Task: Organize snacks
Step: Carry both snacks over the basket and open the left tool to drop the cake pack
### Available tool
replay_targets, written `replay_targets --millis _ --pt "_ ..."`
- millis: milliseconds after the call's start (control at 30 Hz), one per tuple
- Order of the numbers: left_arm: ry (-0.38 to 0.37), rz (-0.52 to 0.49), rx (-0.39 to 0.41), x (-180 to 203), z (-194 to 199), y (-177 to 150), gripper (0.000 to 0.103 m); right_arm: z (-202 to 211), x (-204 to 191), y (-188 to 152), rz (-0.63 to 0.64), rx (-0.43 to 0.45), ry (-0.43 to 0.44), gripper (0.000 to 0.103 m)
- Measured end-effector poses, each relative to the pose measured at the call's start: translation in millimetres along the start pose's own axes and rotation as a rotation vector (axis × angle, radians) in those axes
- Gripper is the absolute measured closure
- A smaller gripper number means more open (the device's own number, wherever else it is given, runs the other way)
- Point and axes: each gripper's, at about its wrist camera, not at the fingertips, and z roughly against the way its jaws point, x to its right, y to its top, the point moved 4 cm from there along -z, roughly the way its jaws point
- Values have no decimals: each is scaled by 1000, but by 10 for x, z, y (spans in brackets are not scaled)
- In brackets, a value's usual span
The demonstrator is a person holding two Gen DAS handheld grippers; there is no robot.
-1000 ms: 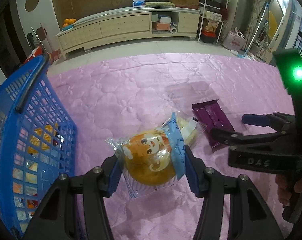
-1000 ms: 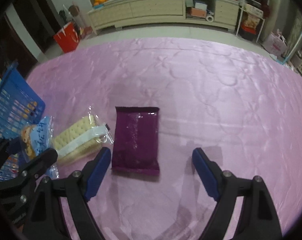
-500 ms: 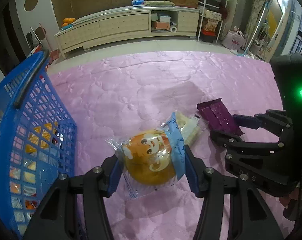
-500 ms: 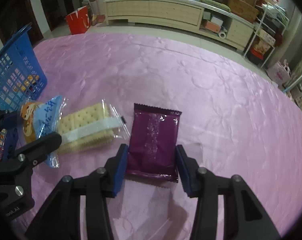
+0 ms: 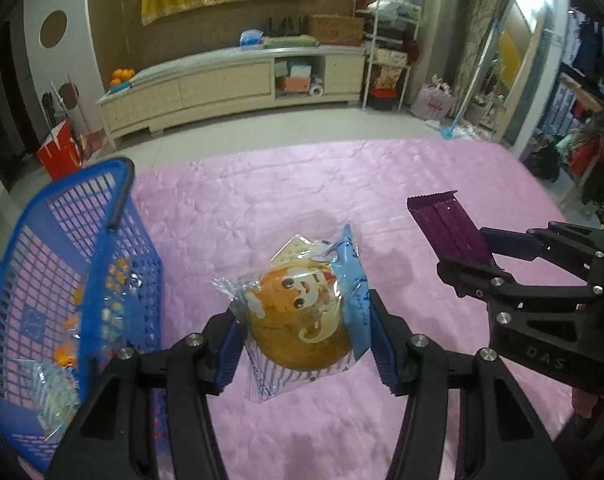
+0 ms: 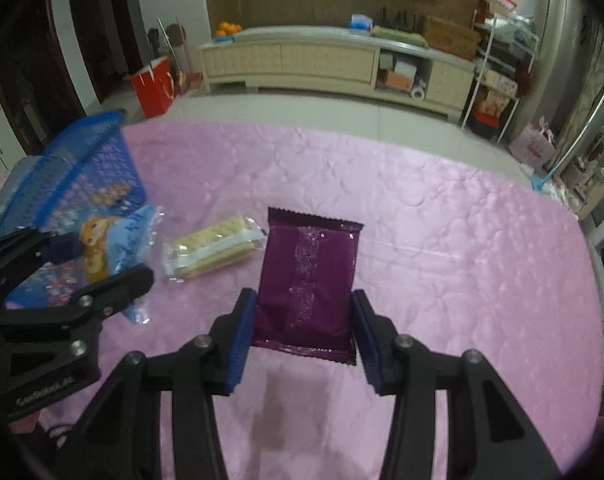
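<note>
My left gripper (image 5: 303, 340) is shut on a wrapped round cake (image 5: 302, 316) with a cartoon face and holds it above the pink cloth, right of the blue basket (image 5: 62, 264). My right gripper (image 6: 303, 334) is shut on a purple snack packet (image 6: 307, 280) and holds it lifted off the cloth; the packet also shows in the left wrist view (image 5: 449, 228). A clear pack of crackers (image 6: 214, 250) lies on the cloth between the two grippers, partly hidden behind the cake in the left wrist view.
The blue basket (image 6: 78, 176) holds several wrapped snacks and stands at the left edge of the pink quilted cloth (image 6: 441, 240). Beyond the cloth are a tiled floor, a long cream cabinet (image 5: 230, 84) and a red bag (image 6: 152, 86).
The right gripper closed on the purple packet and lifted it off the cloth. The left gripper, still holding the cake, rose; the basket now appears lower and farther away.
</note>
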Motion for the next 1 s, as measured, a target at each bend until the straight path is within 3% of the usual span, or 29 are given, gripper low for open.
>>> replay_targets --millis 233,533,733,1000 --pt "-31 -15 69 -48 571 -52 50 607 -249 22 43 96 -5 51" --pt "2 -51 130 -364 1153 -146 50 974 -646 0 41 134 57 51" --pt "29 -53 172 -708 1471 -162 50 1066 -966 75 23 133 140 51" --pt "78 -6 170 -1327 1657 -200 50 968 -1461 308 63 134 180 51"
